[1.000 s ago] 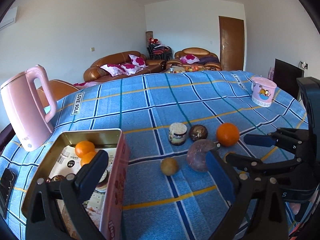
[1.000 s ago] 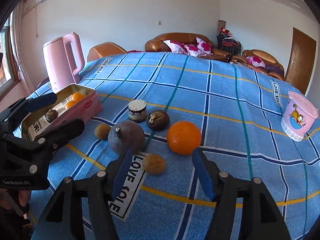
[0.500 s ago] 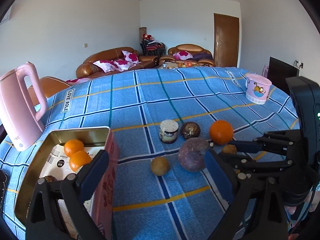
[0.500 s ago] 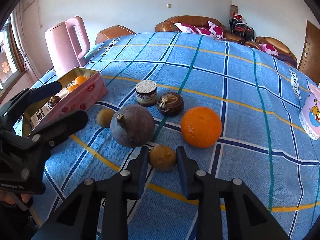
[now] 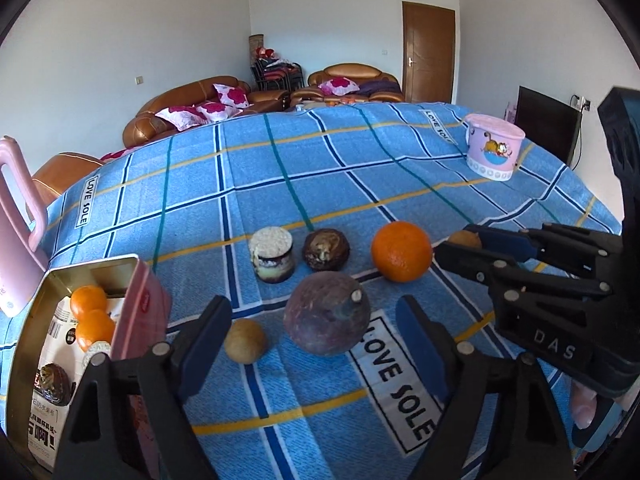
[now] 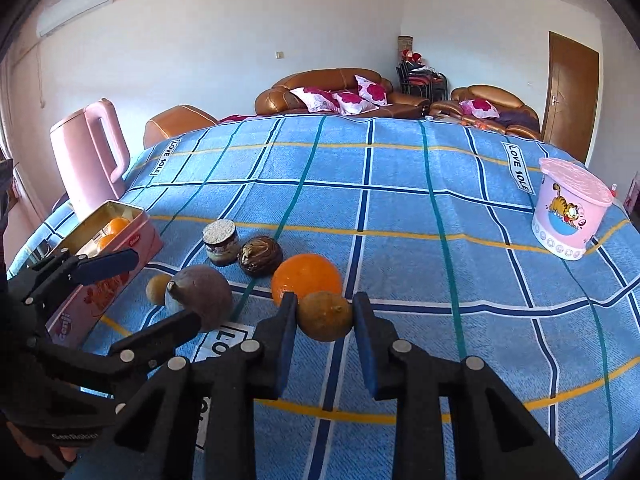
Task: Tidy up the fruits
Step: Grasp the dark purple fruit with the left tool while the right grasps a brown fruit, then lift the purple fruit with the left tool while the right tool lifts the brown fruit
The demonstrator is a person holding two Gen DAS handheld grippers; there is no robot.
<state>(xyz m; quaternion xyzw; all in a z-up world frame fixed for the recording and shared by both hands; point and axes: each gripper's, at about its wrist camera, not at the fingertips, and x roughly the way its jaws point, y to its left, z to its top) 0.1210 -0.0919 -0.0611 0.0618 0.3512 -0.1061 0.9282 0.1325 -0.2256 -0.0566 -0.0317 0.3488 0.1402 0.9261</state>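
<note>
Small brown fruit clamped between right tongs.

The pink kettle is cut off by the left wrist view's edge

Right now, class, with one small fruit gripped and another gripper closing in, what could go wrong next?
1. The right gripper pinches a small brown fruit near its fingertips; it may slip.
2. The left gripper is closing around the purple fruit, not yet touching; it may roll into the orange.
</note>
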